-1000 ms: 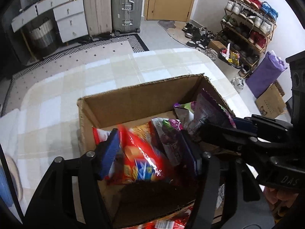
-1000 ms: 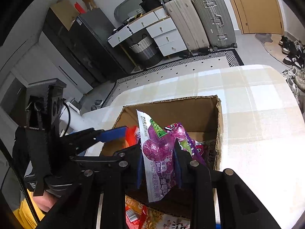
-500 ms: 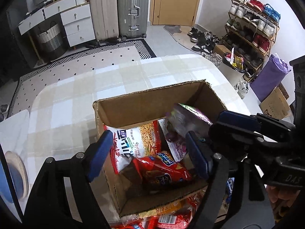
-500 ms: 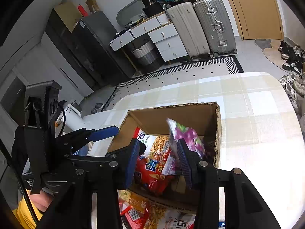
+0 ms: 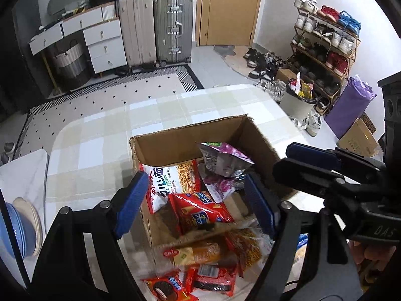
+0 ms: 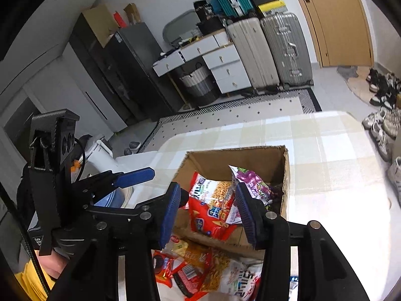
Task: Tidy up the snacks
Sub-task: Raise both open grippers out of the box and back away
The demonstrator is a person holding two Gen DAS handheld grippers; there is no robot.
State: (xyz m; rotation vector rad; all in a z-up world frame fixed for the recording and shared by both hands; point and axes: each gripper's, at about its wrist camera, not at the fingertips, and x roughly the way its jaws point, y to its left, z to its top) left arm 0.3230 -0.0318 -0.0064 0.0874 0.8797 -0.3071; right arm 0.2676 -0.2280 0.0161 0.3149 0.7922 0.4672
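Note:
An open cardboard box (image 5: 183, 135) (image 6: 284, 173) stands on the checked table. Inside lie a white-and-orange stick-snack bag (image 5: 173, 180) (image 6: 213, 188), a red cracker bag (image 5: 200, 210) (image 6: 213, 218) and purple grape-candy bags (image 5: 223, 158) (image 6: 253, 183) at the right side. Several loose snack packets (image 5: 200, 258) (image 6: 195, 268) lie on the table in front of the box. My left gripper (image 5: 198, 205) is open and empty above the box's near edge. My right gripper (image 6: 208, 208) is open and empty, also above the near edge.
The checked tablecloth (image 5: 105, 135) extends left of and behind the box. A white side surface with stacked plates (image 5: 22, 225) sits at the left. A bin (image 5: 298, 100), shoe rack and suitcases stand on the floor beyond the table.
My left gripper let go of the red bag and my right let go of the purple bag; both now lie in the box. Both grippers opened and pulled back and up.

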